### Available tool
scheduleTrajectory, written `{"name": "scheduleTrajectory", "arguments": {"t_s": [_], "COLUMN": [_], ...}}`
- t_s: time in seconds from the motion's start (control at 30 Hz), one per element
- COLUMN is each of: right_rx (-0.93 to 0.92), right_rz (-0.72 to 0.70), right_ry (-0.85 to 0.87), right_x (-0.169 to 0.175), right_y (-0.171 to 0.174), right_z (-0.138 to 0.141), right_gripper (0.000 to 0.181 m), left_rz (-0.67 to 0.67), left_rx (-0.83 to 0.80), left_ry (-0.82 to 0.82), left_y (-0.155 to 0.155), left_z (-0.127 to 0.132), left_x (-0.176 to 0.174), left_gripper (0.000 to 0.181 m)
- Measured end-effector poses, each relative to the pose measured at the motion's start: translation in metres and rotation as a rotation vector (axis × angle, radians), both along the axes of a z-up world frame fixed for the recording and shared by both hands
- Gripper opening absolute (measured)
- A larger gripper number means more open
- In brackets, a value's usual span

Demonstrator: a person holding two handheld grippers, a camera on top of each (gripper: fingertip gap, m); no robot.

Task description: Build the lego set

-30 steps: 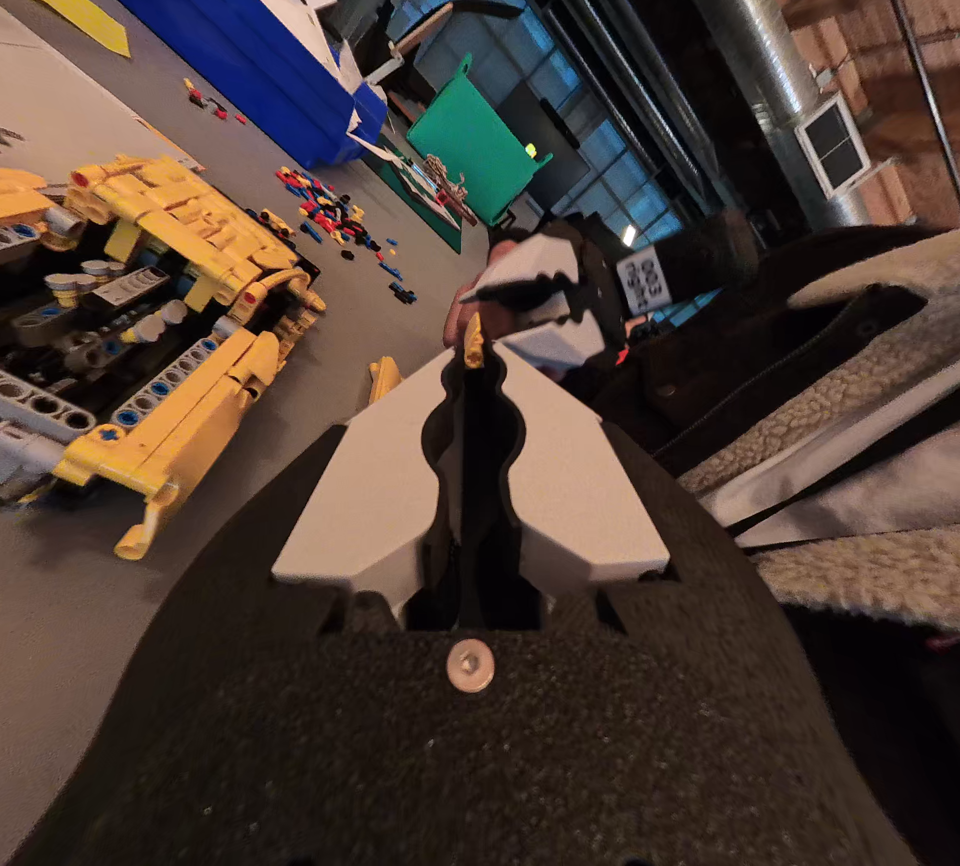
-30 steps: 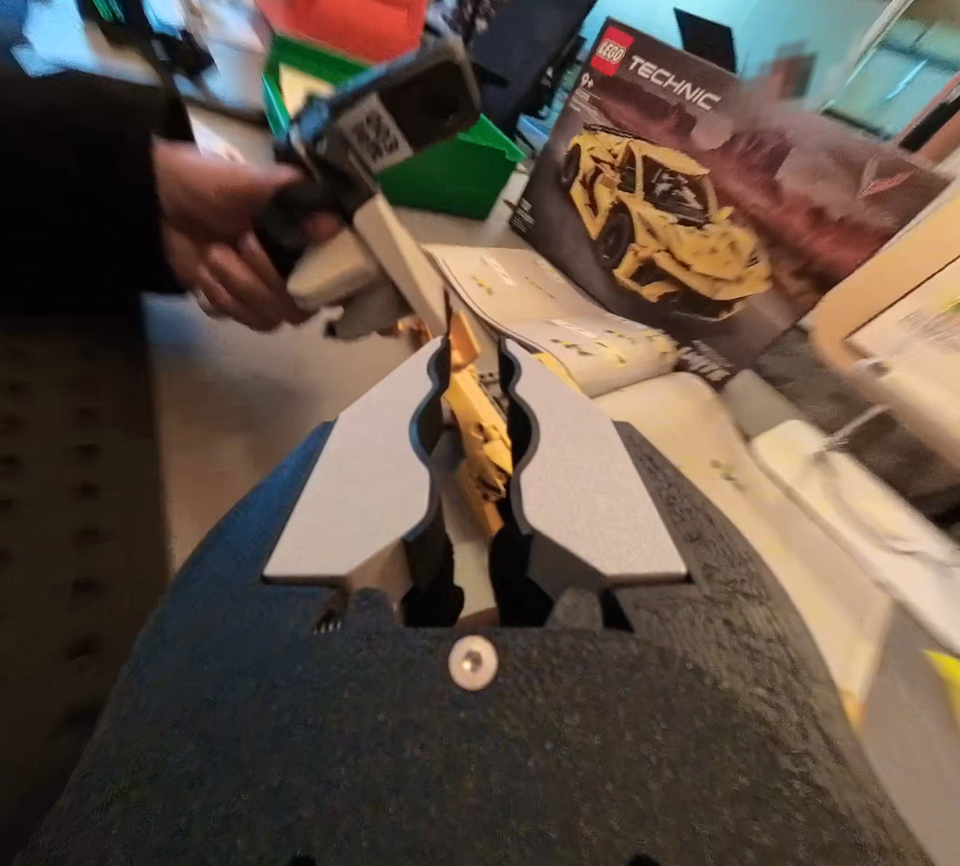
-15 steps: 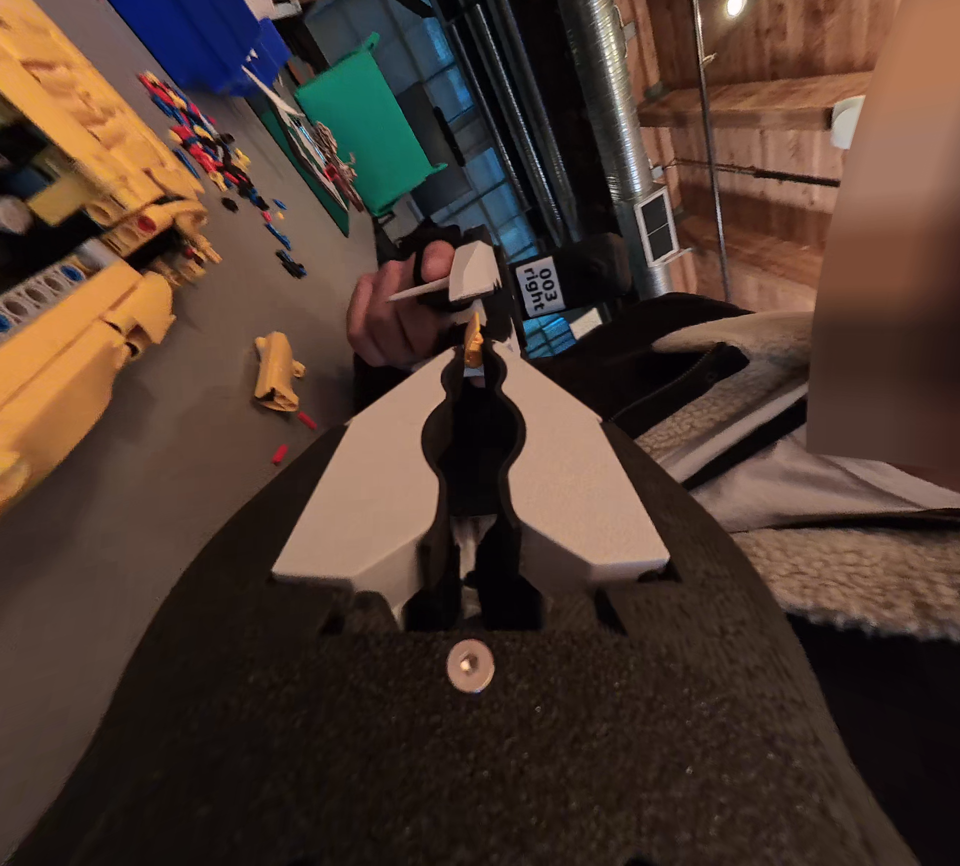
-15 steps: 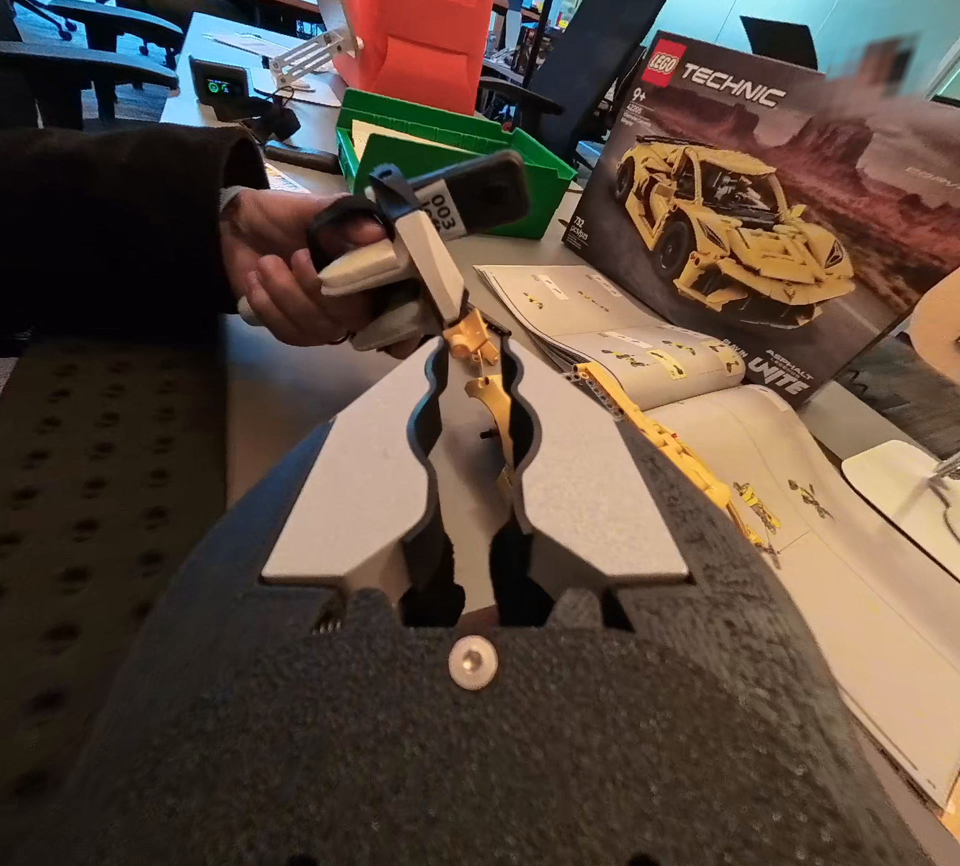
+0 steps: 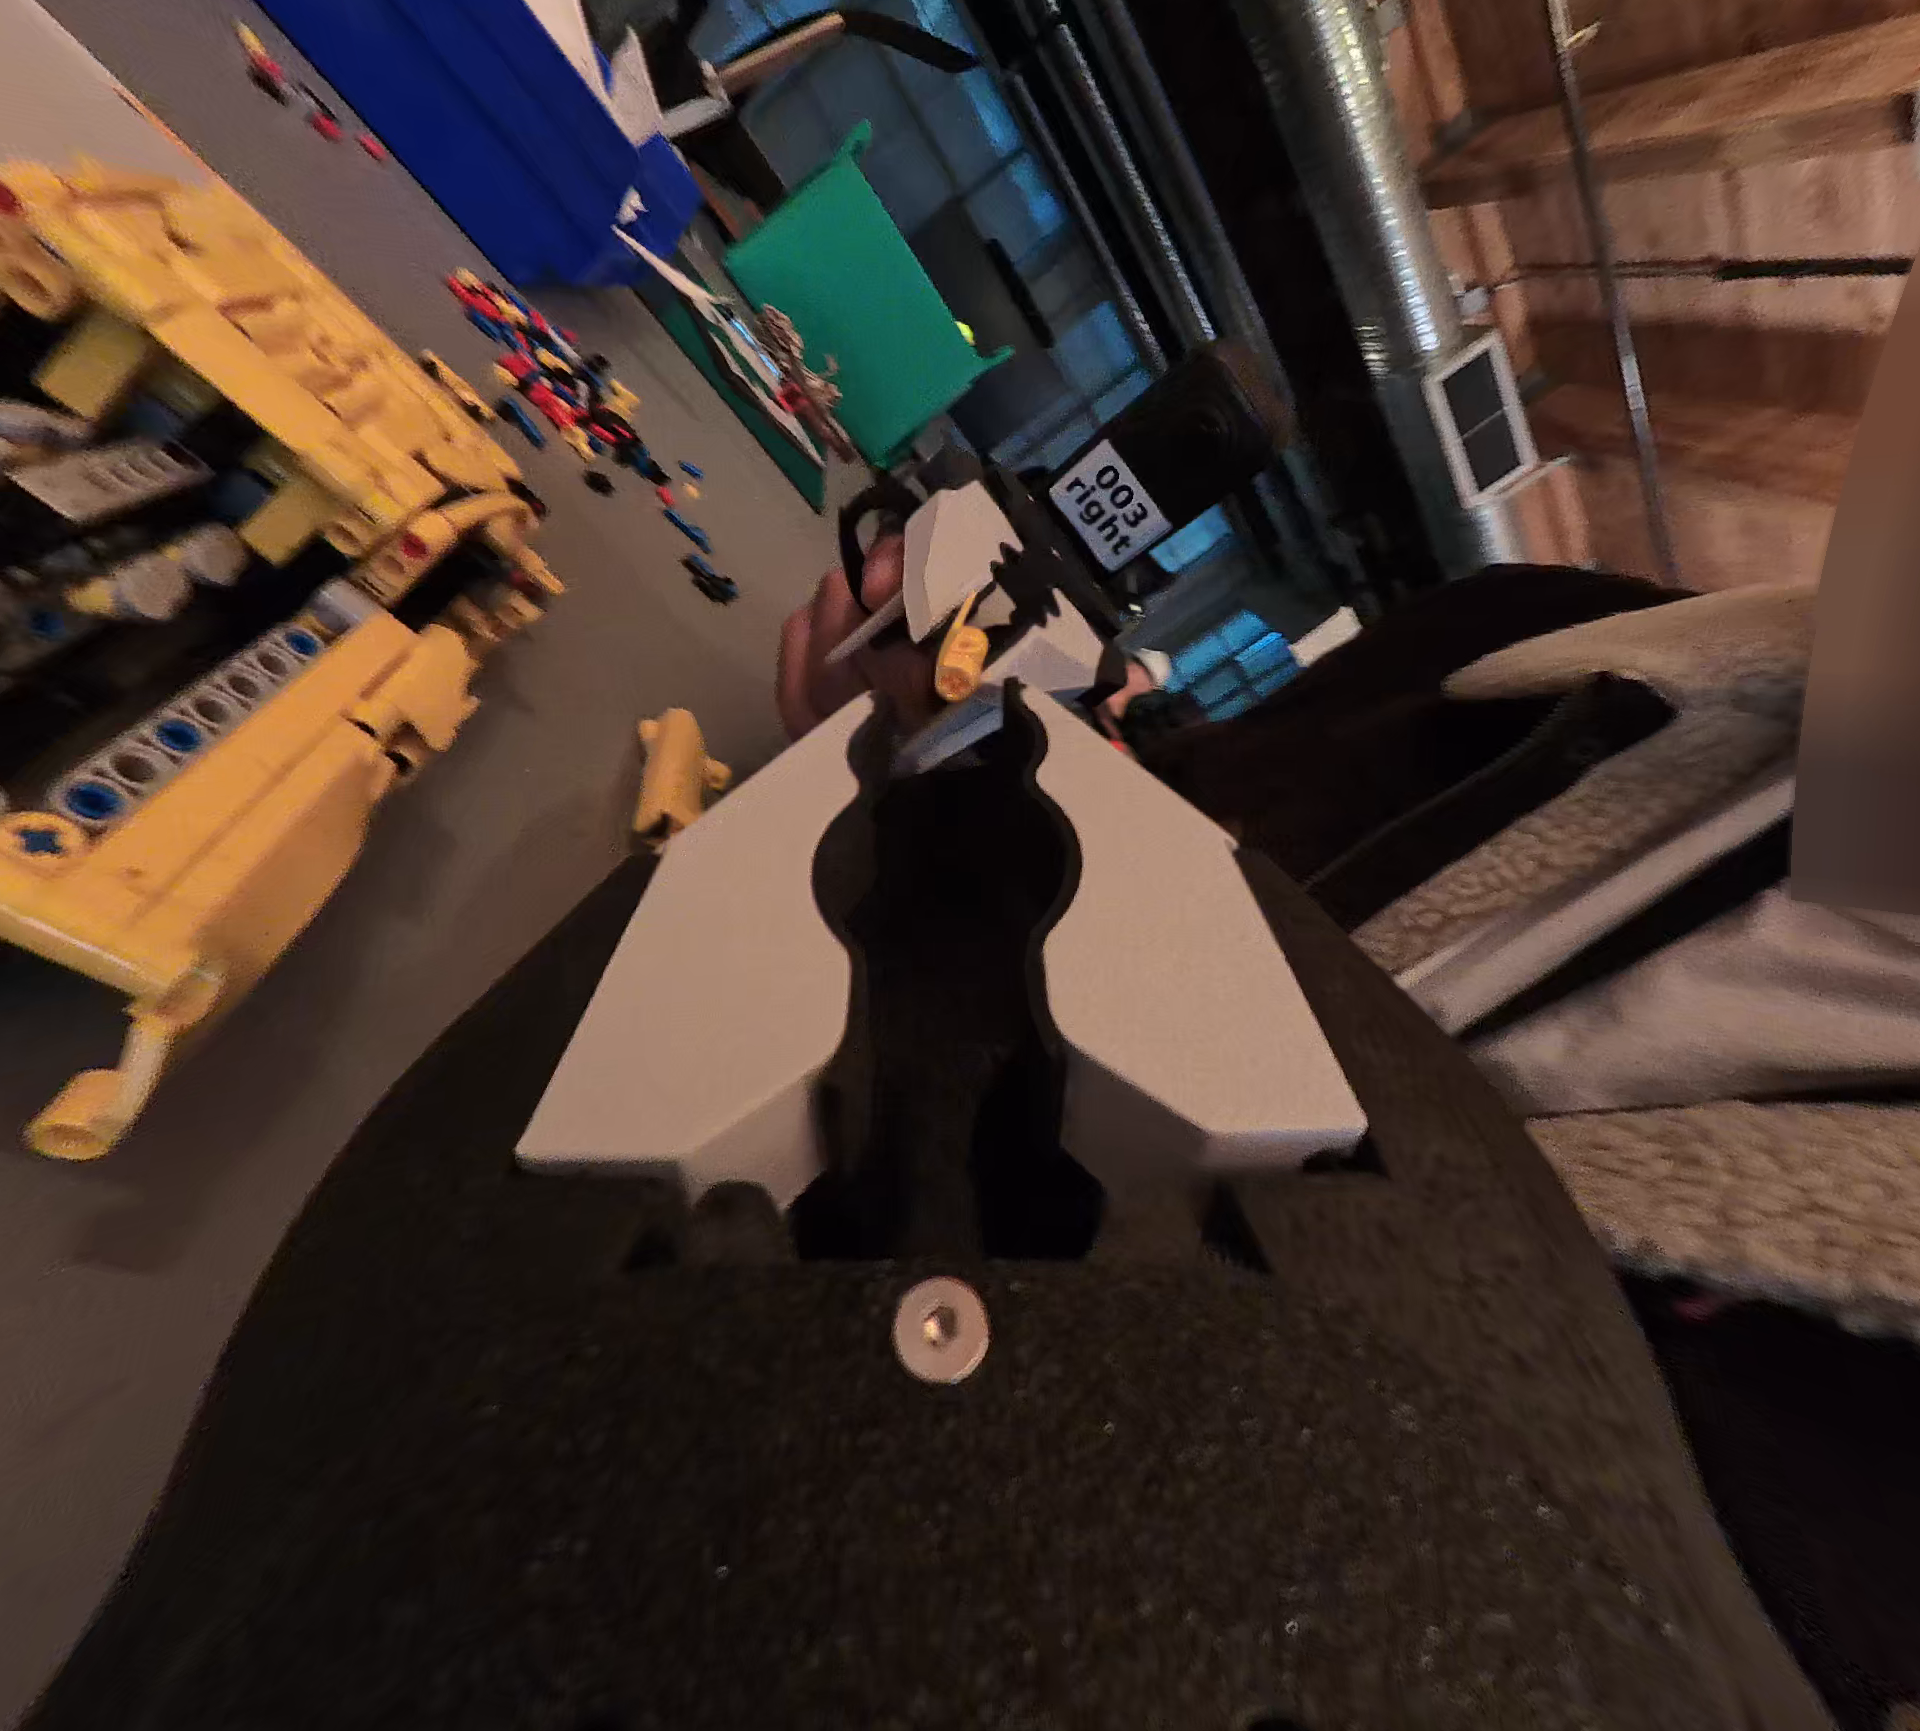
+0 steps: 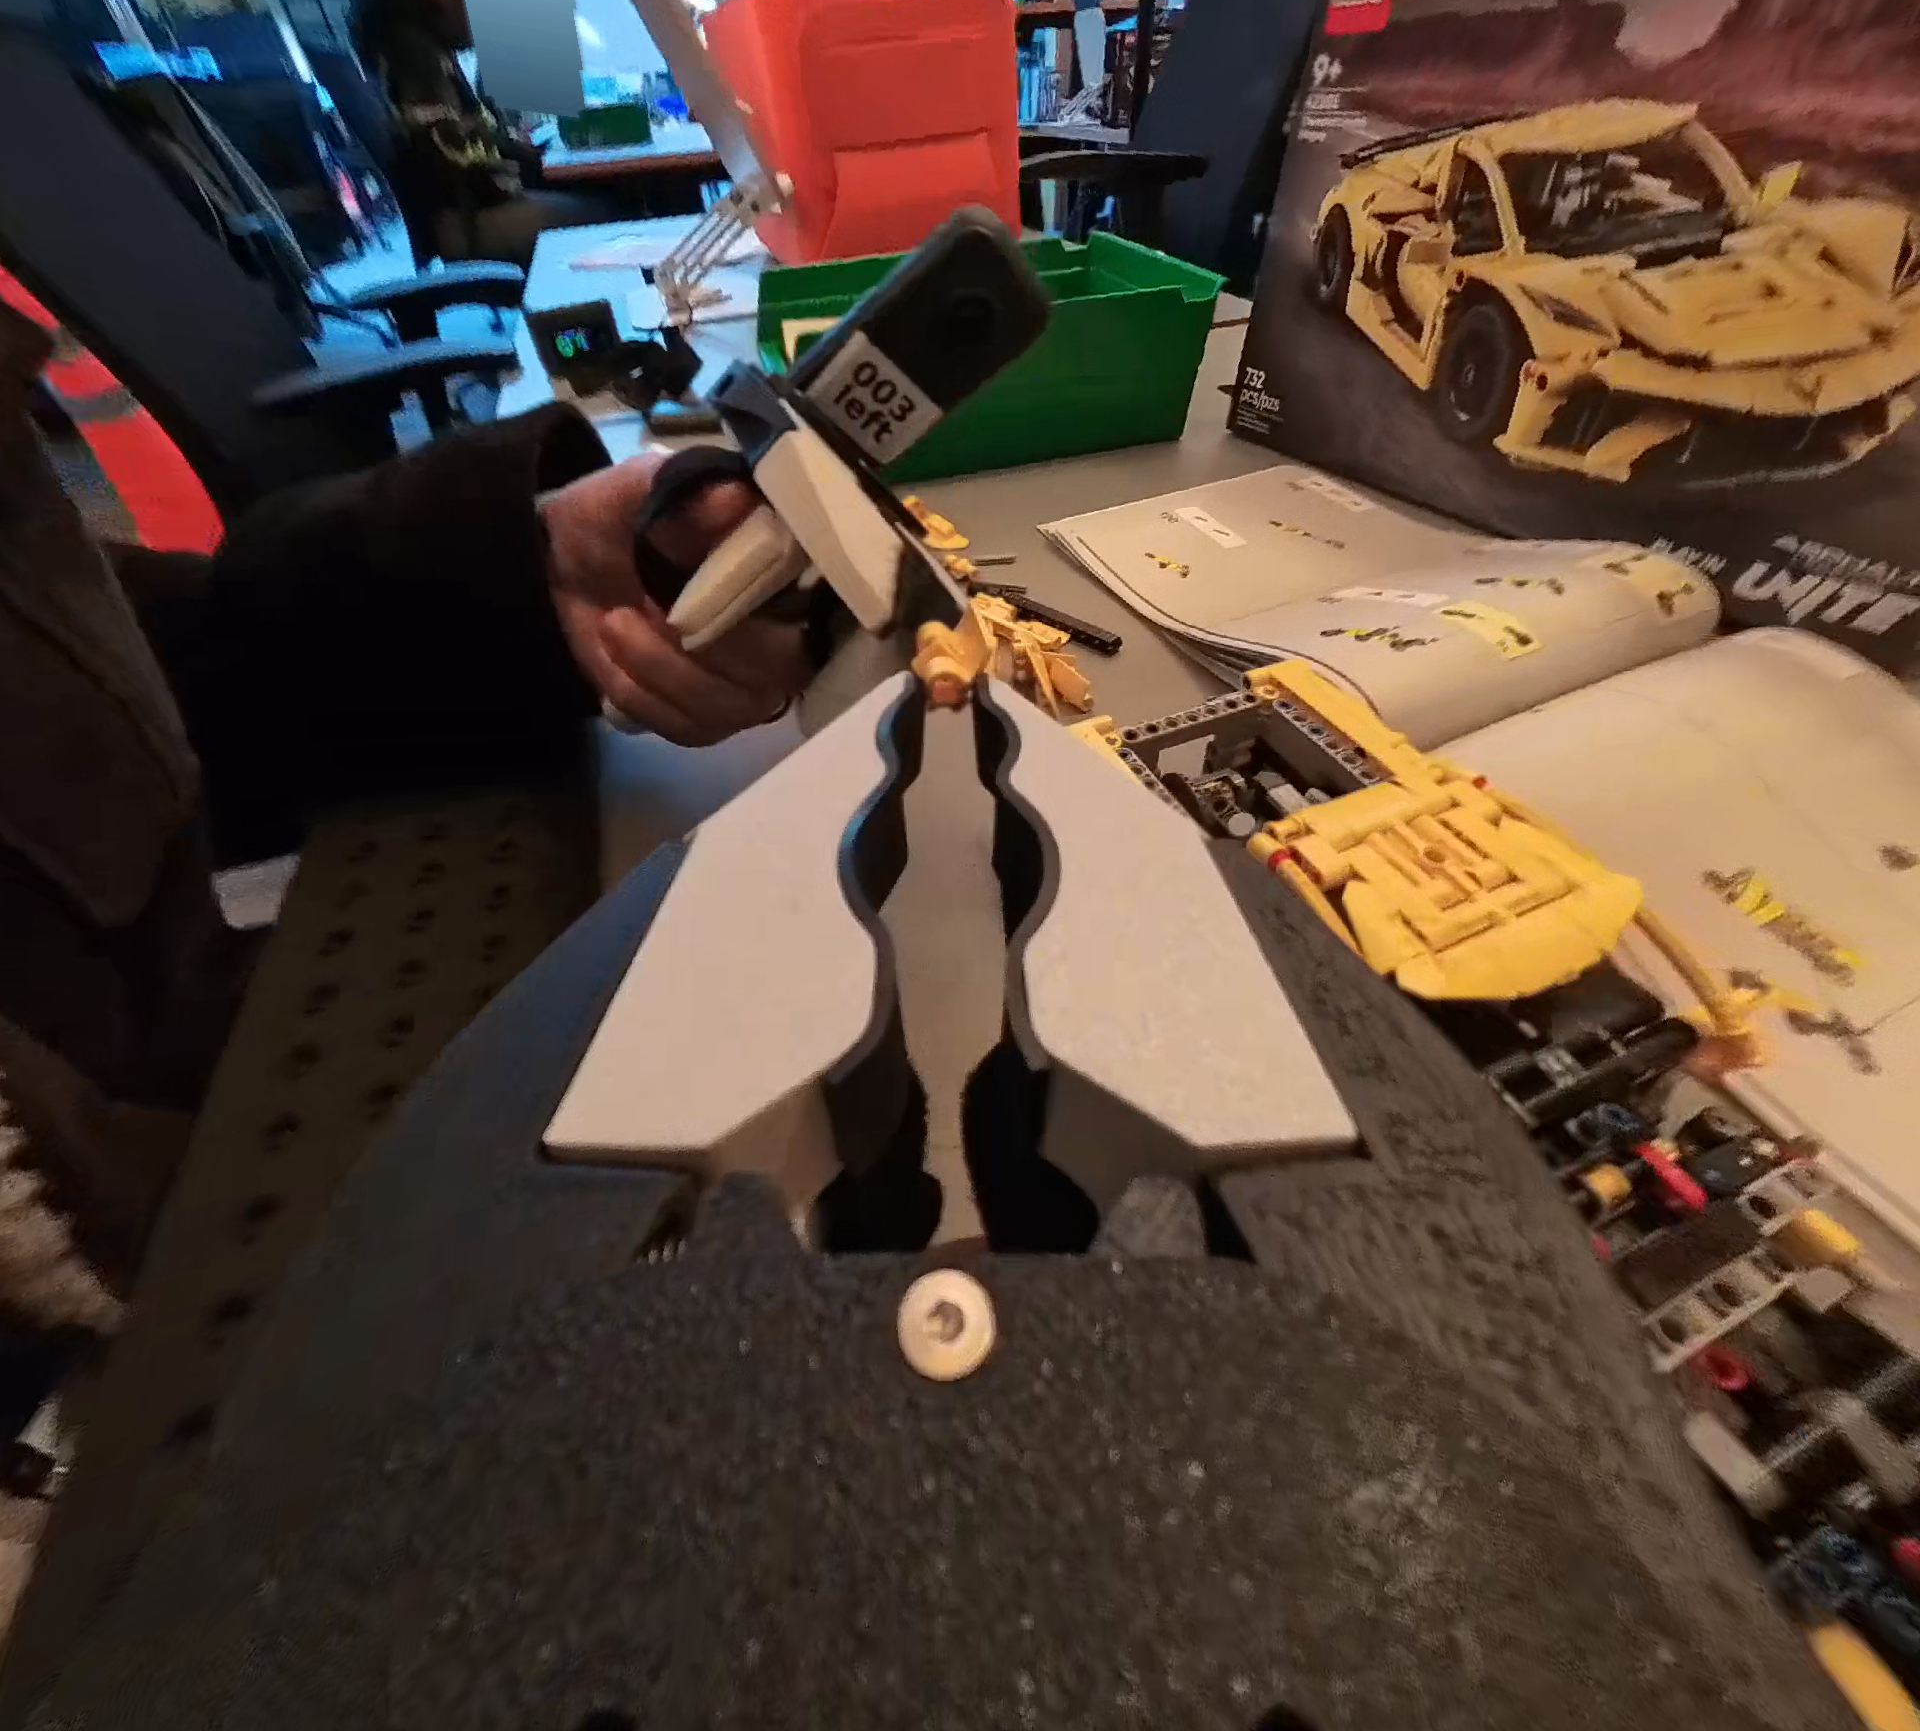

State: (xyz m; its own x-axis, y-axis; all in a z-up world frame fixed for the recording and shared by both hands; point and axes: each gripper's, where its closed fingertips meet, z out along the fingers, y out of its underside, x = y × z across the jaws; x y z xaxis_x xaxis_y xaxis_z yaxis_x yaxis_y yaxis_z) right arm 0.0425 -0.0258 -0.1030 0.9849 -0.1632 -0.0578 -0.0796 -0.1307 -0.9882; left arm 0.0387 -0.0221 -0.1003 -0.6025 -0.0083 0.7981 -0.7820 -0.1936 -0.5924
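**Two grippers meet tip to tip over one small yellow piece**

Two gripper noses face each other above the table's edge. The right gripper (image 6: 948, 692) is clenched on a small yellow piece (image 6: 943, 669), pinched at the very tips of its fingers. In the left wrist view the piece (image 5: 958, 655) is short, and its long axis leans up and a little right, its round holed end lowest and nearest the left gripper (image 5: 940, 725). The left gripper's fingers are drawn close with a narrow gap, and whether they touch the piece cannot be told.

Past the right gripper's tips, a hand (image 6: 665, 611) grips the left tool. Just beyond lies a loose heap of yellow parts (image 6: 1023, 642) with a black axle. Right of the right gripper sits the half-built yellow car (image 6: 1434, 881), then the open instruction booklet (image 6: 1382, 590) and the set's box (image 6: 1600, 227). A green bin (image 6: 1081, 362) stands farther back. Left of the left gripper lie a stray yellow part (image 5: 673, 772) and scattered small pins (image 5: 566, 393).
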Motion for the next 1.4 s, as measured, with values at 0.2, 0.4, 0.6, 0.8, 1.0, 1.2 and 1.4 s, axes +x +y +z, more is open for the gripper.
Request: {"name": "scheduleTrajectory", "arguments": {"t_s": [0.2,0.4,0.6,0.8,1.0,1.2,1.4], "right_rx": [0.087,0.115,0.149,0.172,0.191,0.224,0.233], "right_rz": [0.115,0.248,0.353,0.394,0.398,0.450,0.421], "right_ry": [0.355,0.555,0.709,0.815,0.935,1.037,1.089], "right_x": [-0.001,-0.014,-0.024,-0.026,-0.021,-0.018,-0.011], "right_y": [-0.002,-0.001,-0.003,-0.003,-0.003,-0.006,-0.008], "right_z": [-0.005,-0.007,-0.005,-0.006,-0.013,-0.009,-0.014], "right_gripper": [0.008,0.007,0.007,0.006,0.007,0.019,0.006], "left_rz": [0.169,0.169,0.166,0.184,0.204,0.223,0.315], "left_rx": [0.210,0.361,0.436,0.473,0.557,0.644,0.752], "left_ry": [-0.436,-0.675,-0.808,-0.843,-0.878,-0.975,-1.144], "left_y": [-0.001,-0.007,-0.014,-0.015,-0.015,-0.017,-0.024], "left_z": [0.013,0.008,0.001,-0.002,-0.010,-0.013,-0.013], "left_x": [-0.003,-0.017,-0.025,-0.023,-0.017,-0.015,-0.010], "left_gripper": [0.027,0.024,0.018,0.008,0.008,0.008,0.007]}}
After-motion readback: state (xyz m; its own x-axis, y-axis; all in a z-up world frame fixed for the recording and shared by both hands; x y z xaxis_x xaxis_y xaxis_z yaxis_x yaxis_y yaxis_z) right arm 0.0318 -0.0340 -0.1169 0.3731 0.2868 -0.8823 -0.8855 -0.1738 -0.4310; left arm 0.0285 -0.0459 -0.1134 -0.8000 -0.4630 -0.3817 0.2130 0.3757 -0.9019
